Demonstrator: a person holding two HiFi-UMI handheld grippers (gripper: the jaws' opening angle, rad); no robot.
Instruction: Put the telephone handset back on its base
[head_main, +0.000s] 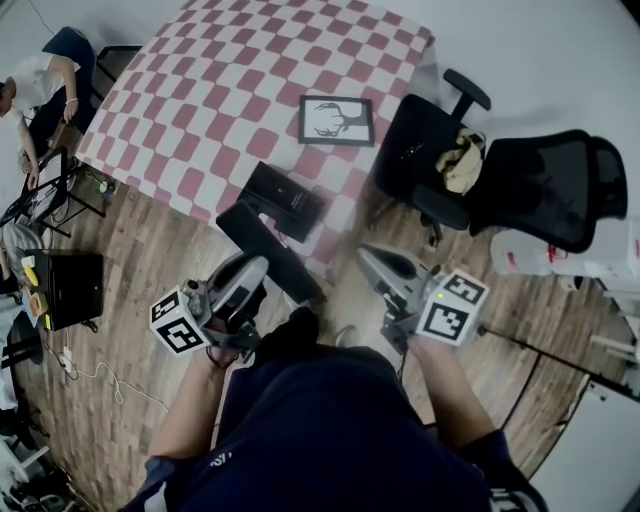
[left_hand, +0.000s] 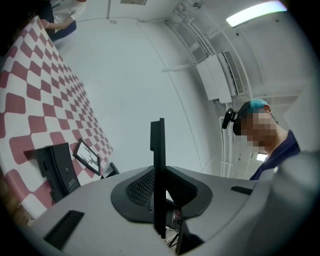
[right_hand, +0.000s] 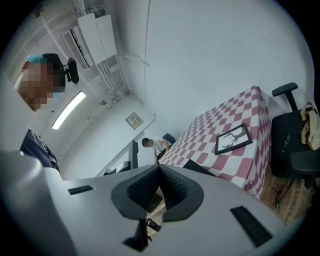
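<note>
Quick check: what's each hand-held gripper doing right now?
Left hand-held gripper: closed on the black handset, which stands edge-on between its jaws.
Right hand-held gripper: closed, nothing between its jaws.

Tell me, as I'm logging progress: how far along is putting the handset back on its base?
Done: nothing yet; the black base on the checkered table has nothing seated on it. In hand: the left gripper has its jaws clamped on a thin black slab, apparently the handset. The right gripper is shut, empty. Left: carry it over and seat it on the base.
</note>
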